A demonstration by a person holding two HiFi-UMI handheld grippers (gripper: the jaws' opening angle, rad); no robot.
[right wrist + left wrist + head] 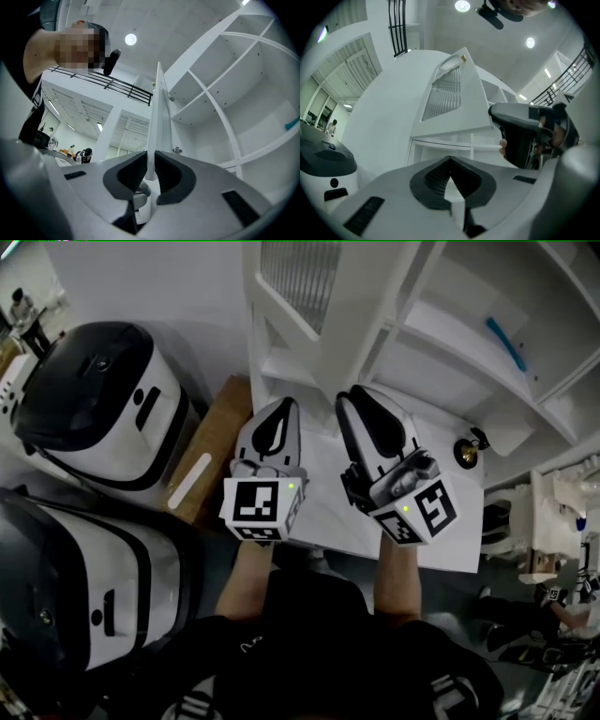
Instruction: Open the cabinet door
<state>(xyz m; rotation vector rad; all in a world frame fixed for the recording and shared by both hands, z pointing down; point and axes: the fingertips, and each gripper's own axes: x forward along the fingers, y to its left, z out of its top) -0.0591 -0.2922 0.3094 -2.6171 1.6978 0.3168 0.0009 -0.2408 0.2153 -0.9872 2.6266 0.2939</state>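
**A:** Surface, room?
**B:** A white surface [333, 512] lies under both grippers. A white cabinet [450, 334] with open shelves is ahead, and black-and-white machines [94, 399] and a wooden board [223, 423] are at the left.

**A:** Edges, clearance?
**B:** The machines crowd the left side. The shelf bays to the right are open.

**A:** Door?
**B:** The cabinet door [159, 112] has a white frame and a ribbed glass pane, and stands open at the cabinet's left. The right gripper [151, 157] has its pads pinched on the door's free edge. The left gripper [450, 159] is just beside it, tips together, holding nothing.

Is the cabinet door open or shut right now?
Open. The door stands edge-on, swung clear of the cabinet, whose inside shelves show beside it. The right gripper has its jaws closed on the door's edge.
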